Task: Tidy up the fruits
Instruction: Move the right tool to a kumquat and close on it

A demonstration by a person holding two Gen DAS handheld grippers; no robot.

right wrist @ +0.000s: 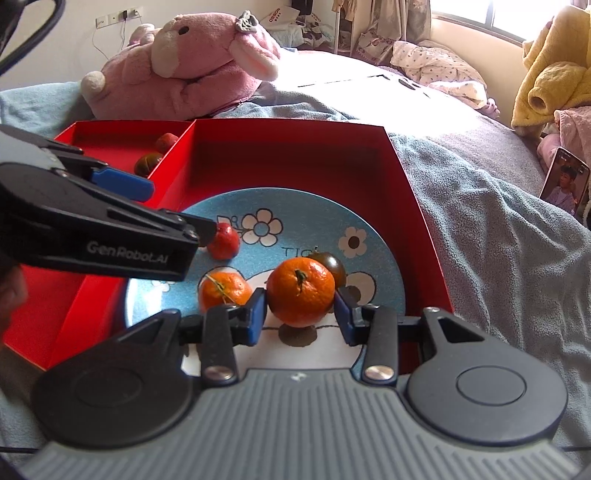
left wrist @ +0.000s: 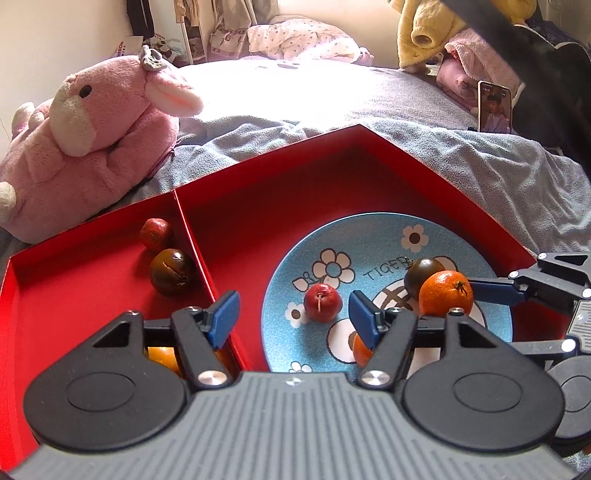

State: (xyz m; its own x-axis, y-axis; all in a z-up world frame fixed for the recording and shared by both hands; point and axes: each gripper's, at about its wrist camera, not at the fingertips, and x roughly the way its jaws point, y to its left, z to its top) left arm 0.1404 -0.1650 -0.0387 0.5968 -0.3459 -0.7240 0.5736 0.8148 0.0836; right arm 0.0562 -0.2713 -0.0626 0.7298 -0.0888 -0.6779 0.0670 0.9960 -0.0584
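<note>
A red box [left wrist: 295, 173] with two compartments lies on the bed. In its right compartment a blue flowered plate [left wrist: 369, 236] carries a small red fruit [left wrist: 322, 302], a dark tomato [left wrist: 421, 273] and a mandarin [right wrist: 223, 291]. My right gripper [right wrist: 300, 319] is shut on a second mandarin [right wrist: 300, 293] just above the plate. My left gripper [left wrist: 291, 319] is open and holds nothing; it hovers over the divider between the compartments. The left compartment holds a red fruit [left wrist: 157, 234], a dark tomato [left wrist: 171, 271] and an orange fruit [left wrist: 162, 358] half hidden behind my left finger.
A pink plush rabbit [left wrist: 96, 147] lies just behind the box's left compartment. A phone [left wrist: 494, 107] stands propped at the back right, near a yellow plush [left wrist: 424, 33]. A rumpled grey-blue blanket [right wrist: 498, 240] surrounds the box.
</note>
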